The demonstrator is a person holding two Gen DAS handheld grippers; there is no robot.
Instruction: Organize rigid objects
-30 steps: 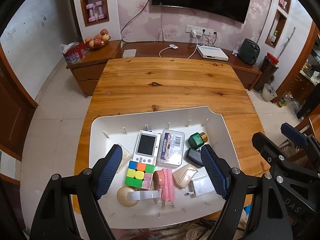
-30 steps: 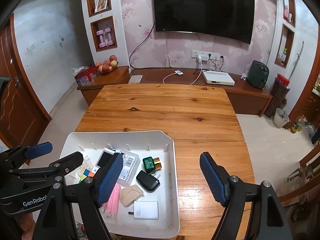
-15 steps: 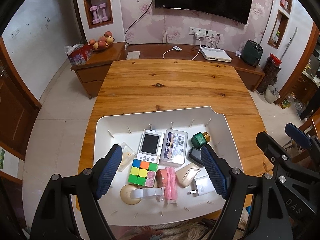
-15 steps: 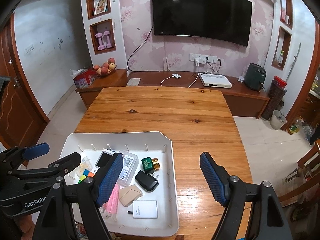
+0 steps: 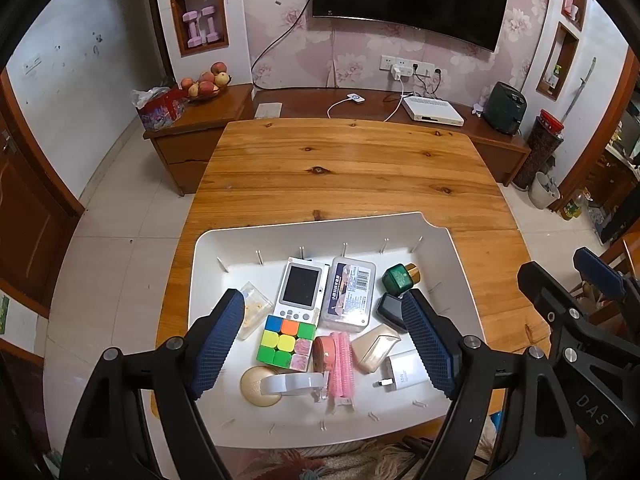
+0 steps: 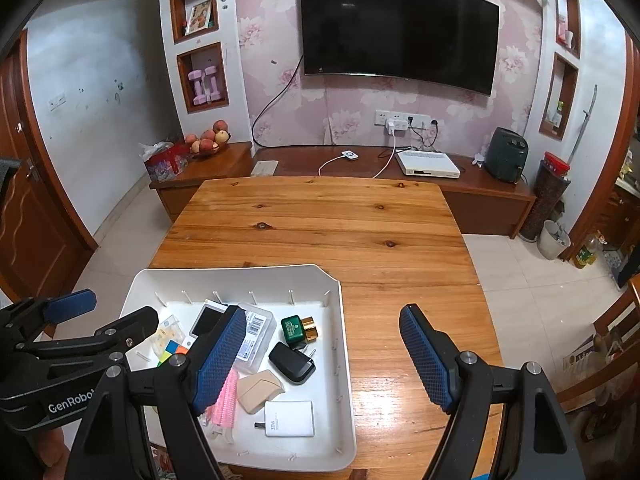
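A white tray (image 5: 208,248) sits at the near edge of the wooden table (image 5: 344,168). It holds a Rubik's cube (image 5: 286,342), a white handheld device (image 5: 301,290), a clear labelled box (image 5: 349,294), a green bottle (image 5: 398,278), a black case (image 5: 390,312), a pink brush (image 5: 342,364), a tape roll (image 5: 292,383), a beige item (image 5: 374,348) and a white charger (image 5: 402,372). My left gripper (image 5: 326,344) hovers open above the tray, empty. My right gripper (image 6: 326,360) is open and empty over the tray's right edge (image 6: 346,360).
The far table half is bare wood (image 6: 320,220). Behind it stands a low wooden cabinet (image 6: 400,176) with a white box (image 6: 426,164), a fruit bowl (image 6: 208,142) and a wall TV (image 6: 398,26). A bin (image 6: 554,240) stands on the floor at right.
Both grippers have drawn back and tilted up a little, so the room shows more and the tray sits lower. Both stay open. Nothing in the tray has moved.
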